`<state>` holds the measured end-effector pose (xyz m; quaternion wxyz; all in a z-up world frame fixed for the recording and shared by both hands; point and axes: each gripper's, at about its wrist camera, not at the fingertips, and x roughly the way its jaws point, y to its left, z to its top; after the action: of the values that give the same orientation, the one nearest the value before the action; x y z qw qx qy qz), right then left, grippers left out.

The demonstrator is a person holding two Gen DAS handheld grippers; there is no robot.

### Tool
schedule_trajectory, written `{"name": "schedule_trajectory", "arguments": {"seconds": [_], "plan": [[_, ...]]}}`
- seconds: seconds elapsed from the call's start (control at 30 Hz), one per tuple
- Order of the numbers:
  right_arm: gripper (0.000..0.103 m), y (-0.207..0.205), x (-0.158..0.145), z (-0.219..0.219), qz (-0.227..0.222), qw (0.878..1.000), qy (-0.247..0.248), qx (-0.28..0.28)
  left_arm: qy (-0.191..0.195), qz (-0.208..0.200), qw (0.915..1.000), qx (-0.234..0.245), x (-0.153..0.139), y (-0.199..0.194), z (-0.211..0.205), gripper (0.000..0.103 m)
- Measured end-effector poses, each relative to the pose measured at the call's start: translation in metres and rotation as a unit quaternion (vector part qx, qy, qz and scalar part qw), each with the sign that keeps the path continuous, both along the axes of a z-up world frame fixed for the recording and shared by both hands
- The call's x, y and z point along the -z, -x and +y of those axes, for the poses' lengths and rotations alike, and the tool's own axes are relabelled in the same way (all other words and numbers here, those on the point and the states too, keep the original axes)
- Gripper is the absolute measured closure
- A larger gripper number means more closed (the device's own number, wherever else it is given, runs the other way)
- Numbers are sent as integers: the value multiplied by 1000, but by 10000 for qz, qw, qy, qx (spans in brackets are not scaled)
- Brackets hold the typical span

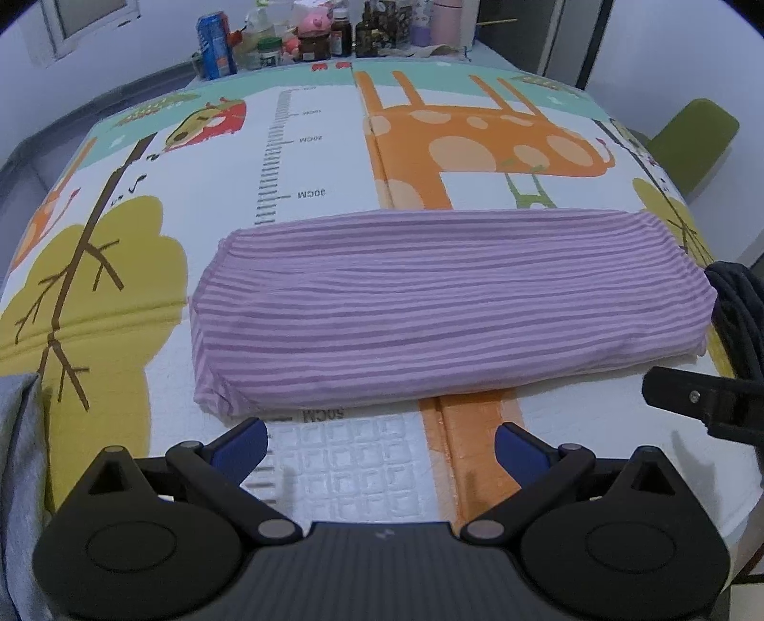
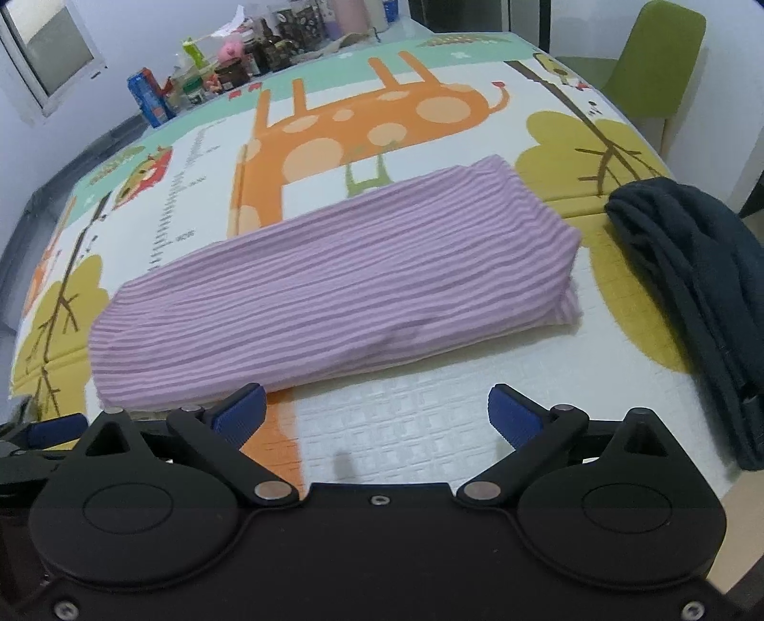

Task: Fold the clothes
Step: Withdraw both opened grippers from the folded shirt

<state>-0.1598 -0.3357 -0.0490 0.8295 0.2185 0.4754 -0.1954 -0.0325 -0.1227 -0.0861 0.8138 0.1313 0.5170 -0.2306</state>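
Note:
A purple striped garment lies folded into a long rectangle on the cartoon play mat; it also shows in the right wrist view. My left gripper is open and empty, just short of the garment's near edge. My right gripper is open and empty, also just short of the near edge, towards its right half. Part of the right gripper shows at the right edge of the left wrist view.
A folded dark garment lies on the mat right of the striped one. Grey cloth hangs at the left edge. Bottles and jars crowd the far end. A green chair stands beyond the right side.

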Motion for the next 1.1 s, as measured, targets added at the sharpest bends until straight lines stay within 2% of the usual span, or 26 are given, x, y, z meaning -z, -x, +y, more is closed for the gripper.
{"name": "schedule_trajectory", "arguments": {"seconds": [0.17,0.63,1.1], "plan": [[4,8,-2,-15,107,9999,127,-43,-119,18,9999,-38,2,12,-10,0],[4,29,7,-35,140,9996,72,-218,-111,-11,9998,-190,7,44,-21,0],[4,35,13,-46,16,9999,34,-160,-167,-100,9997,-143,7,49,-24,0]]}}
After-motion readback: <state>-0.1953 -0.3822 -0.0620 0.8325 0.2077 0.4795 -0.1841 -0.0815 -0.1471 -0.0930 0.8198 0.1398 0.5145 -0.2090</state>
